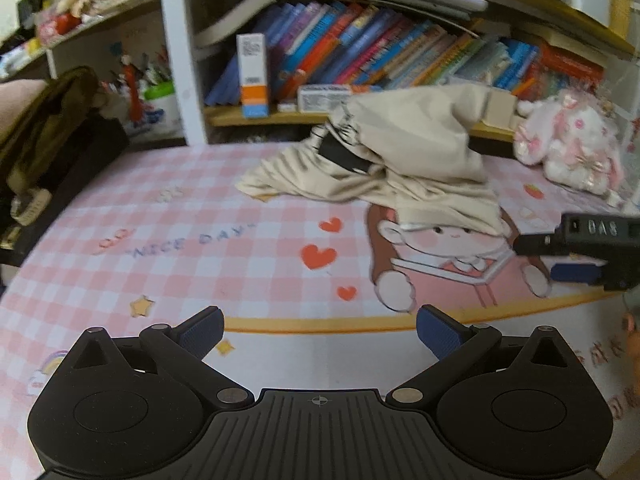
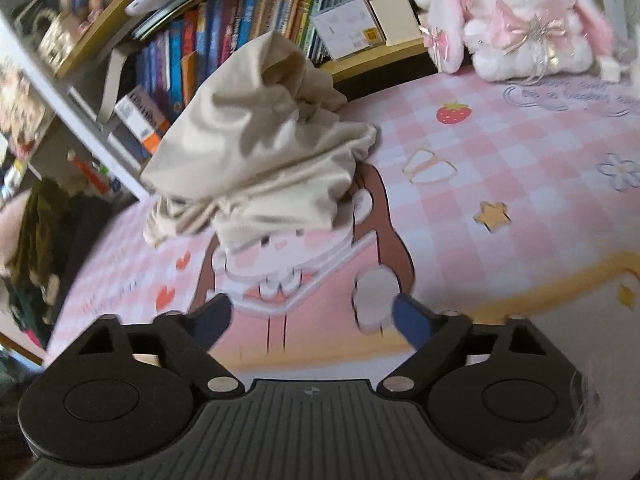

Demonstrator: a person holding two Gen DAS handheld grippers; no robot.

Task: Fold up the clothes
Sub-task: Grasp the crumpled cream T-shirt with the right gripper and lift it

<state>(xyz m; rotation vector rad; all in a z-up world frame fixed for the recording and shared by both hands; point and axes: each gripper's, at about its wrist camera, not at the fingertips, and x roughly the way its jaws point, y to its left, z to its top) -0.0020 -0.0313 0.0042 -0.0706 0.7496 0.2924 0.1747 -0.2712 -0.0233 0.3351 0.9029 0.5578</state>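
A beige garment [image 1: 420, 152] lies crumpled in a tall heap at the back of the pink checked mat [image 1: 200, 264], close to the bookshelf; a dark band shows on its left side. The right wrist view has the same heap [image 2: 260, 152] ahead and to the left on the mat [image 2: 500, 152]. My left gripper [image 1: 320, 328] hovers open over the mat's near part, well short of the garment, with nothing between its blue pads. My right gripper [image 2: 312, 316] is open too, over the cartoon print below the heap. It also enters the left wrist view from the right edge [image 1: 548, 258].
A bookshelf [image 1: 360, 52] full of books runs along the back edge. A white and pink plush rabbit [image 1: 568, 144] sits at the back right [image 2: 520, 16]. A dark bag [image 1: 48, 128] stands beyond the mat's left edge.
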